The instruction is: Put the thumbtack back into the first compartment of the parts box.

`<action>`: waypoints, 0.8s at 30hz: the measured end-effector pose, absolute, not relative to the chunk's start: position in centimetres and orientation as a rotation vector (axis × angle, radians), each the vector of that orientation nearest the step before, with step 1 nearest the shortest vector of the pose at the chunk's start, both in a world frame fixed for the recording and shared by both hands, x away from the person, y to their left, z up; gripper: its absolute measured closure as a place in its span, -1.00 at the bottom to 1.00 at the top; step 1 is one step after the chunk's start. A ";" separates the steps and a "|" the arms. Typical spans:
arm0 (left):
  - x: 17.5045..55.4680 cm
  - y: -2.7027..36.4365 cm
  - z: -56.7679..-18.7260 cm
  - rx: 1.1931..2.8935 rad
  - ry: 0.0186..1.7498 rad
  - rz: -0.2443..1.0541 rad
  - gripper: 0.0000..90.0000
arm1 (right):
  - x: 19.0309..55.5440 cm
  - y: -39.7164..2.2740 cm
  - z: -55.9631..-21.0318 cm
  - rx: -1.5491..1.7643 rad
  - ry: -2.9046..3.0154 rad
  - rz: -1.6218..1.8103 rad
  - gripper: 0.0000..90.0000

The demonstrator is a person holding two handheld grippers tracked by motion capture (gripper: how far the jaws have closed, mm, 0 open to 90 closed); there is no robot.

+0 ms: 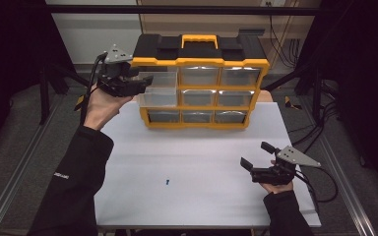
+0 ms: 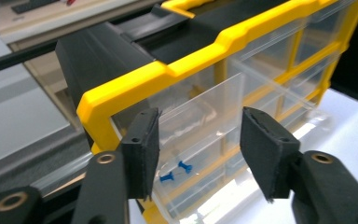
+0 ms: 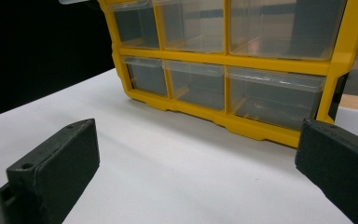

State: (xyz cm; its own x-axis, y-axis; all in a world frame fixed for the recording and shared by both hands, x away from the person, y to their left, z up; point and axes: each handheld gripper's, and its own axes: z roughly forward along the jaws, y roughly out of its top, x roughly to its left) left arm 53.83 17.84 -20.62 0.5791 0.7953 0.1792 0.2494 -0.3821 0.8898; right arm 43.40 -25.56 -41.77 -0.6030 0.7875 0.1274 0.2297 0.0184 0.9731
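Left tongs (image 2: 198, 149) apart, clear of the pulled-out drawer (image 2: 200, 135) just ahead; two pins (image 2: 177, 170) inside. Right tongs (image 1: 259, 156) apart, idle. Advise pushing the drawer front squarely.

The organiser (image 1: 199, 61) has a glossy yellow plastic frame and a matt black plastic top. Its pulled-out drawer (image 2: 200, 140) is clear, smooth plastic, holding blue plastic pins (image 2: 176, 171). The surface (image 1: 197, 177) looks matt white. The tongs' pads (image 2: 142, 149) look rough, matt black.

White rectangular table top (image 1: 202, 162), small blue push pin (image 1: 168, 182) lying on it, black metal frame bar (image 1: 177, 9) overhead, black cables (image 1: 281, 46) behind.
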 end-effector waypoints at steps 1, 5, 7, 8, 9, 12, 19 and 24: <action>53.5 18.0 -20.6 1.928 0.831 0.774 -0.06 | 43.4 -25.5 -41.8 1.040 1.844 1.617 -0.99; 52.4 18.2 -20.7 1.920 0.793 0.775 -0.25 | 43.4 -25.6 -41.8 1.033 1.844 1.622 -0.99; 51.8 18.3 -20.8 1.918 0.778 0.781 -0.39 | 43.4 -25.6 -41.7 1.036 1.841 1.625 -0.99; 51.5 18.3 -20.8 1.915 0.768 0.779 -0.45 | 43.4 -25.6 -41.8 1.037 1.839 1.624 -0.99; 51.2 18.3 -20.9 1.912 0.762 0.779 -0.51 | 43.4 -25.6 -41.7 1.035 1.841 1.626 -0.99; 50.4 18.3 -21.3 1.917 0.748 0.793 -0.67 | 43.4 -25.6 -41.7 1.034 1.839 1.626 -0.99; 48.8 18.6 -21.9 1.899 0.729 0.791 -0.84 | 43.3 -25.6 -41.7 1.033 1.838 1.621 -0.99; 47.9 18.6 -22.8 1.901 0.716 0.782 -0.91 | 43.3 -25.7 -41.7 1.034 1.837 1.622 -0.99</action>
